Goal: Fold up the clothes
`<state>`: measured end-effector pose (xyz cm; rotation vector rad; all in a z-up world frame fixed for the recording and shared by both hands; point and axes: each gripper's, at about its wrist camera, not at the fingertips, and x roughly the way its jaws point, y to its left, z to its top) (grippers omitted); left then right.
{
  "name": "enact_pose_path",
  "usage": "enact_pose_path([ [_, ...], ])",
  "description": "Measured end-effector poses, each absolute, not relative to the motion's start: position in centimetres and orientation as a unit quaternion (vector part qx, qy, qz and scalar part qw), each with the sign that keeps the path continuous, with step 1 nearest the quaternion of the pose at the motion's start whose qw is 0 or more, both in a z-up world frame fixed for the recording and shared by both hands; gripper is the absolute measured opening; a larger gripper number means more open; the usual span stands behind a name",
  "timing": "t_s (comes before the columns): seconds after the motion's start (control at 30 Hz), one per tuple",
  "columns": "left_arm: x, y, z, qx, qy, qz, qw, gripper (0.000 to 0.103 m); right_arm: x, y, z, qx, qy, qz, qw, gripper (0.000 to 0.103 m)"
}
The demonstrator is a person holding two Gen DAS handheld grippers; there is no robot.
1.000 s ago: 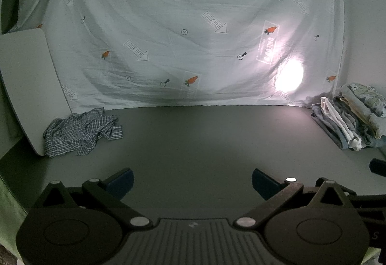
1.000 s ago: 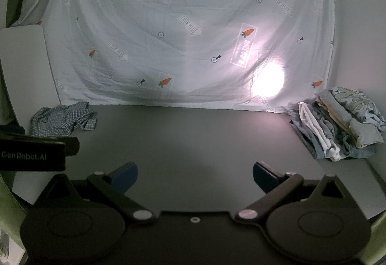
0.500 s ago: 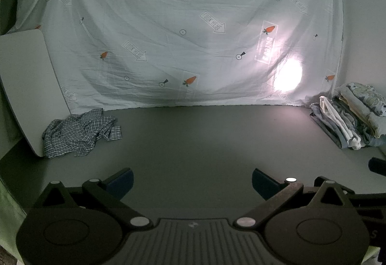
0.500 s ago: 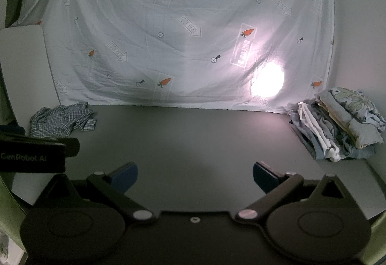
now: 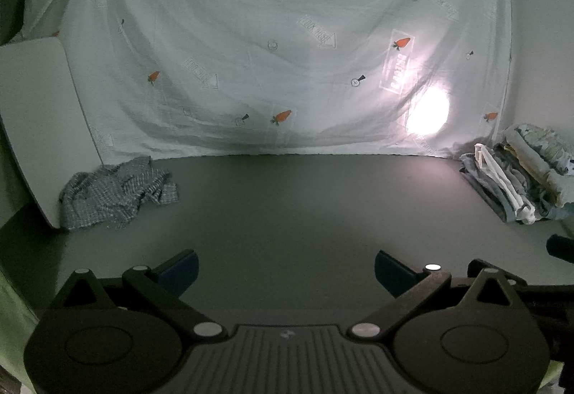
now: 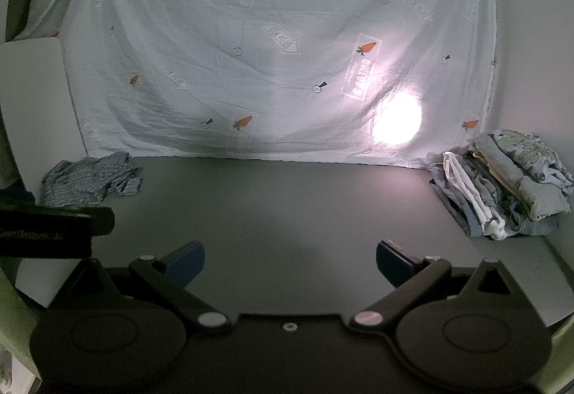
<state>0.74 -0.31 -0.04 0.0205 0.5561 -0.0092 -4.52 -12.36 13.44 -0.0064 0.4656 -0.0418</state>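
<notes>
A crumpled blue-and-white checked shirt (image 5: 114, 191) lies at the far left of the dark grey table (image 5: 305, 207), also seen as the checked shirt (image 6: 89, 180) in the right wrist view. A stack of folded clothes (image 5: 520, 175) sits at the far right, shown as the folded stack (image 6: 502, 186) in the right wrist view. My left gripper (image 5: 285, 270) hovers open over the near middle of the table, nothing between its blue pads. My right gripper (image 6: 290, 259) is likewise open and holds nothing. Both are well short of either pile.
A pale sheet with carrot prints (image 5: 269, 46) hangs behind the table, with a bright light spot (image 5: 427, 114) low on its right. A white board (image 5: 32, 114) leans at the left. The left gripper's body (image 6: 46, 225) crosses the right wrist view's left edge.
Both views have shifted only slightly; the left gripper's body has edged a little further into the right wrist view. Clothes have not moved.
</notes>
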Motion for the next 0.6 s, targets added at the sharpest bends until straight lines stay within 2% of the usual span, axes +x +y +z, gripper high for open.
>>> enact_pose_path([
  [0.33, 3.6, 0.0, -1.6, -0.037, 0.299, -0.007, 0.953, 0.103, -3.2, -15.2, 11.7, 0.045, 0.271, -0.053, 0.960, 0.103],
  [0.6, 10.3, -0.9, -3.1, -0.106, 0.307, 0.015, 0.946, 0.103, 4.0, -19.2, 10.4, 0.066, 0.271, -0.068, 0.958, 0.103],
])
